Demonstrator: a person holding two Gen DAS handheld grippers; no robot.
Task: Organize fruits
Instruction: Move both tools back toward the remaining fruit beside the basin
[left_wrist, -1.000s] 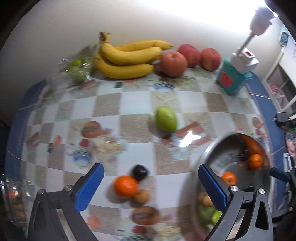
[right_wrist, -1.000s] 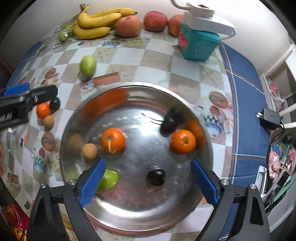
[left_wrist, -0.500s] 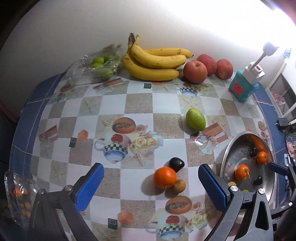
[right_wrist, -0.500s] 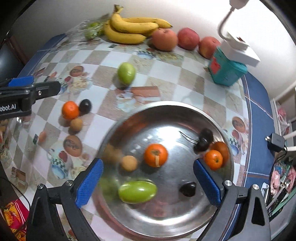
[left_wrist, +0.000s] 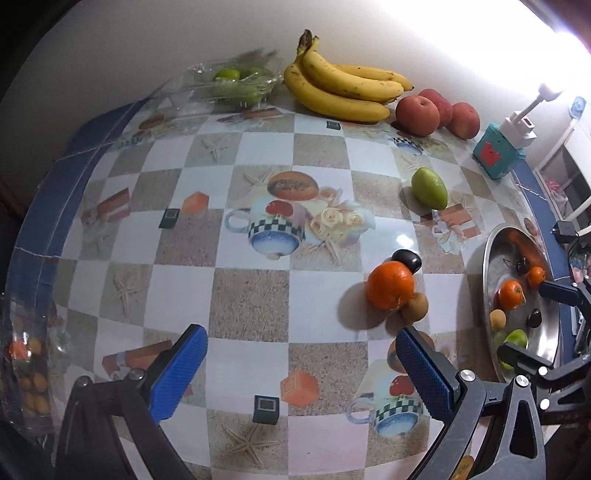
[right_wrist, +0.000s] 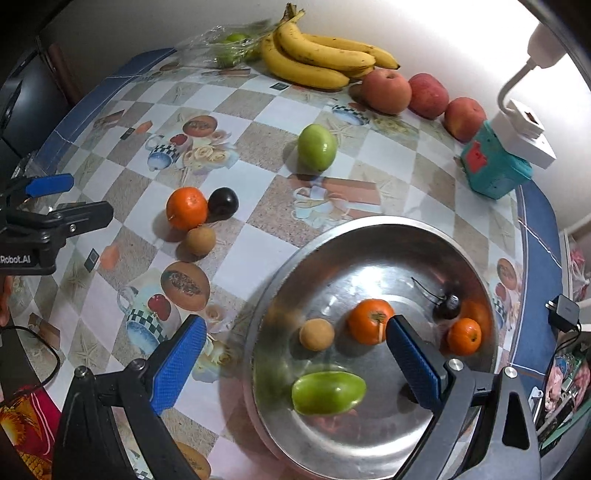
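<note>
left gripper (left_wrist: 295, 373) spread wide, nothing in it, hovering over bare checkered counter (left_wrist: 251, 302). round orange tangerine (left_wrist: 389, 290) sits ahead and right of its right finger, touching a small black plum (left_wrist: 407, 259) behind it and a small tan longan-like fruit (left_wrist: 414, 307) on its right. clear stretch of counter ahead and to the left, out to the blue border edge (left_wrist: 48, 206).

right gripper (right_wrist: 295, 362) also wide apart and empty, over the near-left rim of the shiny steel bowl (right_wrist: 369, 236). blurred green oval fruit (right_wrist: 328, 392) lies between its fingers in the bowl. further in: tan round fruit (right_wrist: 316, 334), stemmed orange tangerine (right_wrist: 369, 320) just beside the right finger, smaller tangerine (right_wrist: 464, 336) and a dark stemmed fruit (right_wrist: 447, 302) by the far-right wall.

loose green fruit (right_wrist: 317, 147) on open counter well ahead of the right gripper. yellow banana bunch (right_wrist: 317, 59), three red apples (right_wrist: 424, 95) and a clear bag of green fruit (right_wrist: 232, 46) line the far wall edge. teal box (right_wrist: 495, 170) far right of the bowl, near the blue edge.
</note>
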